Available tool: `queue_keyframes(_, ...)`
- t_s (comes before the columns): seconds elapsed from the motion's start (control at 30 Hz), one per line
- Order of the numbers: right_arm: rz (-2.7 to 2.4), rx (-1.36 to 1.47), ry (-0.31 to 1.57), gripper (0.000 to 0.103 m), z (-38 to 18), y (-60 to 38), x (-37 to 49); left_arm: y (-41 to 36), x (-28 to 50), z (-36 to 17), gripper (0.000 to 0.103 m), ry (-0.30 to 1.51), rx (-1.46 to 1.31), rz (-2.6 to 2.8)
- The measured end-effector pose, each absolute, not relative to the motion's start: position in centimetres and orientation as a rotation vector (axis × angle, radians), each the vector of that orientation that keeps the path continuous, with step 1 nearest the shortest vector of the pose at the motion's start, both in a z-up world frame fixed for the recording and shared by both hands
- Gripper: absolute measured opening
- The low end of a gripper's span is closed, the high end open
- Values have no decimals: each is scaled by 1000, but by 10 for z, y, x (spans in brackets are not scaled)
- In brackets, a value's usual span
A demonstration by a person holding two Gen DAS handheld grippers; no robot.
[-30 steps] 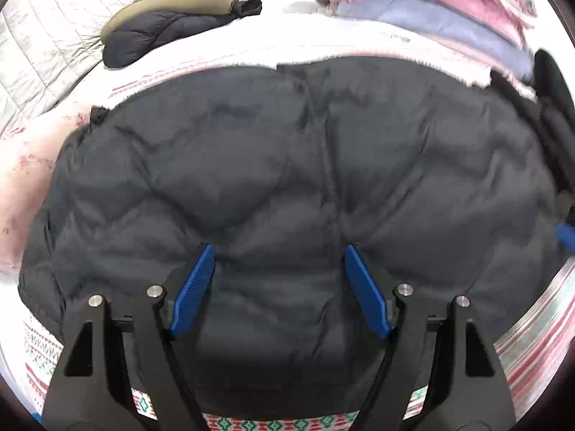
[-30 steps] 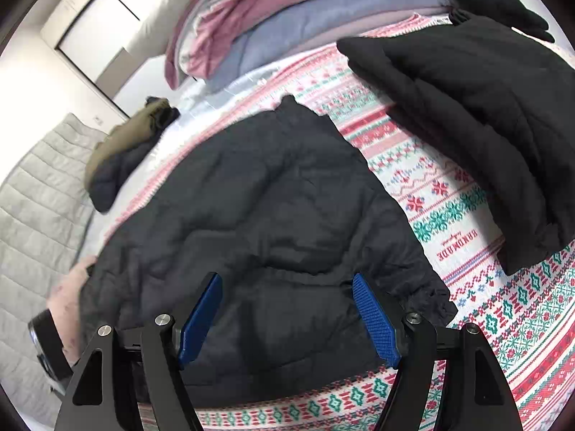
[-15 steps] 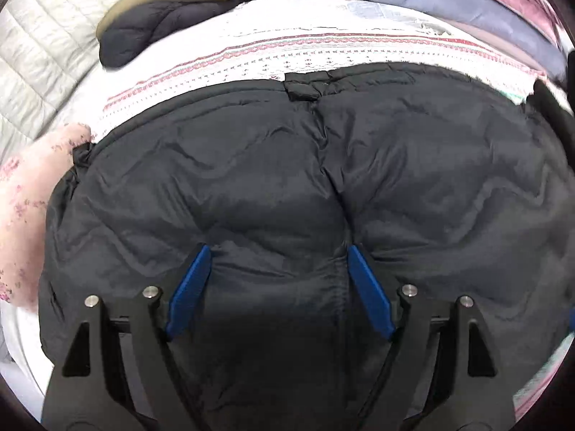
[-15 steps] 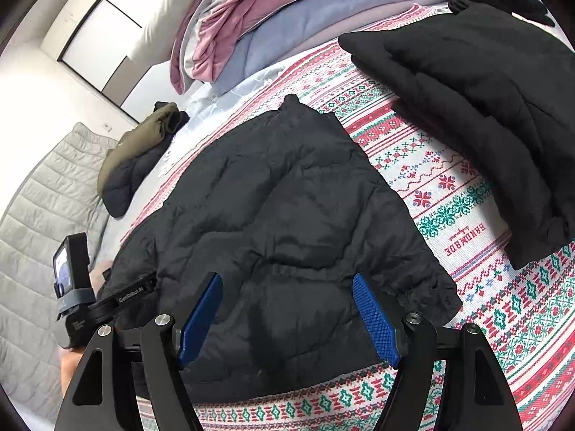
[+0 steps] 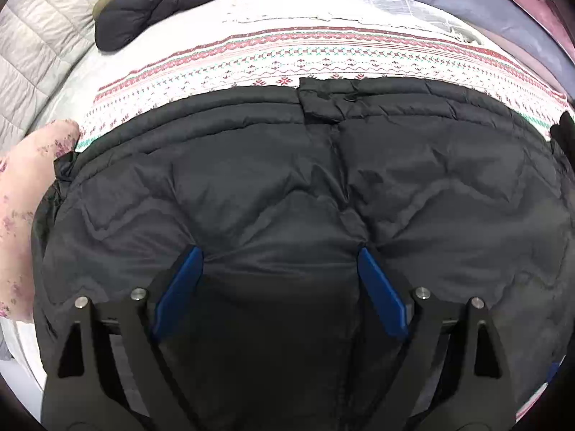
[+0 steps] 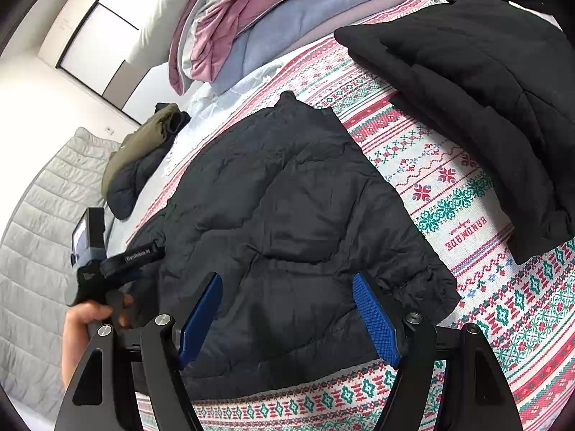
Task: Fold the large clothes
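Observation:
A large black puffer jacket (image 5: 287,186) lies spread flat on a patterned bedspread (image 5: 287,54). It also shows in the right wrist view (image 6: 287,222). My left gripper (image 5: 280,251) is open, low over the jacket's middle, its blue pads touching or just above the fabric. My right gripper (image 6: 285,280) is open and empty above the jacket's near edge. The left gripper's body and the hand holding it show in the right wrist view (image 6: 97,262) at the jacket's left side.
A folded black jacket (image 6: 485,107) lies on the bedspread (image 6: 449,186) to the right. A dark and olive garment bundle (image 6: 140,158) lies at the far left. Stacked pink and blue bedding (image 6: 269,18) sits at the back. A pink floral item (image 5: 21,215) lies left of the jacket.
My left gripper has moved down and closer onto the jacket, which now fills more of its view. The right gripper has stayed nearly still.

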State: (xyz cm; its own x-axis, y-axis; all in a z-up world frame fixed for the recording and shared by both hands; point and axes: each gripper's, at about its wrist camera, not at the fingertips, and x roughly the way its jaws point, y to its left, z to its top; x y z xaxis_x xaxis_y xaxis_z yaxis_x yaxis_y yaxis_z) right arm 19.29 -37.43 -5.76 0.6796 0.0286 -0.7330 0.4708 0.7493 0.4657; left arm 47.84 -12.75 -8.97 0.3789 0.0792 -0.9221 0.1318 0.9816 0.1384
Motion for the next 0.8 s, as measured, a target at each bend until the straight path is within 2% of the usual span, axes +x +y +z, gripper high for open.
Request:
queue_keyframes(0.2,-263,699,796,76,-56,-373,193,-124,498,-61,89,1155,97,-35)
queue_keyframes(0.47,-261,700,808,76,-58,-372,195,-125,524,-108,90,1215,124,65)
queue_keyframes(0.6,-259,688,818,76,-59,-369,196,-126,524,-105,90,1217,119,56)
queue_keyframes(0.8,-258,701,818,76,-61,-370,196,-104,533,-87,90,1194,-50,40)
